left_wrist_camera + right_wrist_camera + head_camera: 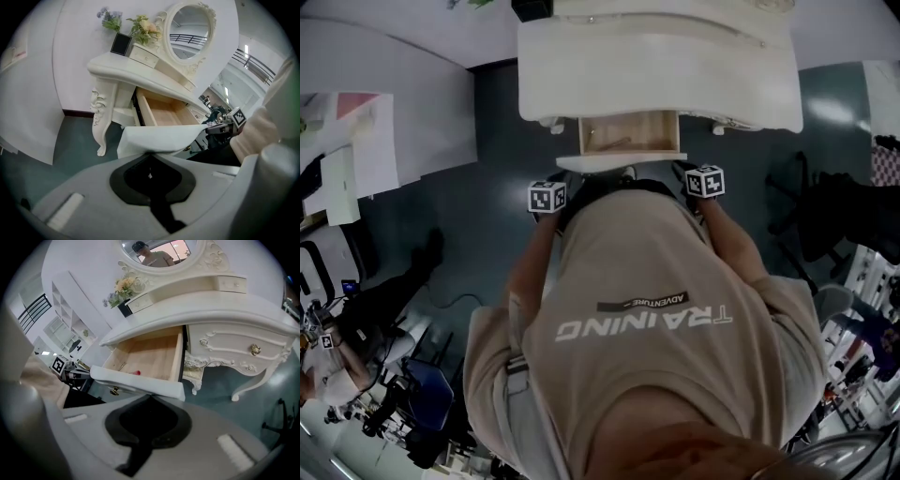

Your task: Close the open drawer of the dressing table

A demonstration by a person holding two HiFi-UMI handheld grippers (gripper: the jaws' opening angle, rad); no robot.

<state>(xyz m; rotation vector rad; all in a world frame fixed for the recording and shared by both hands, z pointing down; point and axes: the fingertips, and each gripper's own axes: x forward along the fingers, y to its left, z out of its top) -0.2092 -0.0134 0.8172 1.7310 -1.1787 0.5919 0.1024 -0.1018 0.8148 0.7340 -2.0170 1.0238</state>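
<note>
The white dressing table (656, 56) stands ahead, and its middle drawer (628, 136) is pulled out, showing a wooden inside. My left gripper (151, 153) is shut, its tip right at the lower edge of the white drawer front (159, 137), near that front's left end. My right gripper (151, 396) is also shut, its tip against the drawer front (140, 383) near the right end. In the drawer lie a small red item (137, 372) and a thin metal piece (122, 365). A brass knob (114, 390) hangs on the front. Both marker cubes (547, 197) (705, 181) show just below the drawer.
An oval mirror (190, 30), flowers (143, 28) and a small drawer box (146, 55) sit on the tabletop. A shut side drawer with a brass knob (254, 349) lies to the right. Carved legs (99, 122) stand on dark floor. A black chair (806, 216) is at the right.
</note>
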